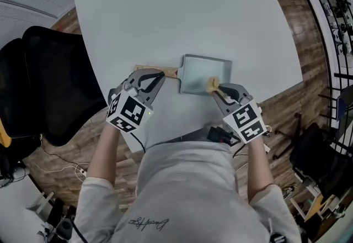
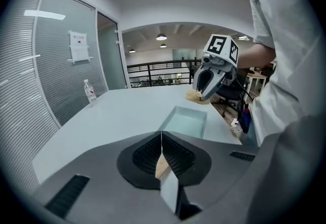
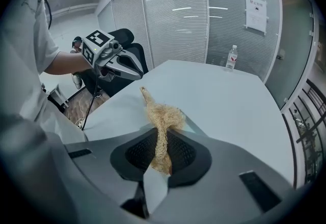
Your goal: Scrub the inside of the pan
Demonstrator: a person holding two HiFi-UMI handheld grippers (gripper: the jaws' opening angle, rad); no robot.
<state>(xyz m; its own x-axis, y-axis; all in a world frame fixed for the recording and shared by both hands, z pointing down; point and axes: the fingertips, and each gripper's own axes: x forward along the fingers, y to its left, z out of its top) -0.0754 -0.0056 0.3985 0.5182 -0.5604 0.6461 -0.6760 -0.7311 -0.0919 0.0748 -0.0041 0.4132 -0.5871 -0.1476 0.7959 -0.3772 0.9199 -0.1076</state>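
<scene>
Head view, pan: the pan (image 1: 205, 59) sits on the surface (image 1: 182, 10) at our 12 o'clock, just beyond the near edge. Its inside looks bare.
Head view, long axis: the wooden handle (image 1: 172, 73) leaves the pan toward 9 o'clock, so pan and handle run along the 9-to-3 line.
Head view, left gripper: the left gripper (image 1: 160, 74) meets the handle from 7 o'clock.
Head view, right gripper: the right gripper (image 1: 219, 90) holds the fibre scrubber (image 1: 212, 84) at the pan's 5 o'clock corner. We judge it the nearer tool to the pan floor.
Left gripper view, jaws: pressed together on a thin sliver of the wooden handle (image 2: 161, 167). The pan (image 2: 187, 122) lies straight ahead at 12 o'clock.
Left gripper view, opposite tool: the scrubber (image 2: 193, 96) hangs at the pan's far rim.
Right gripper view, jaws: pinching the fibre scrubber (image 3: 164, 118), whose tuft stands out beyond the tips at 12 o'clock. The pan is mostly hidden beneath it.
Right gripper view, opposite tool: the left gripper (image 3: 140, 74) lies at 10 o'clock.
Governing relation: we judge the unscrubbed floor lies toward 10 o'clock from the scrubber in the head view, with the handle braced.
</scene>
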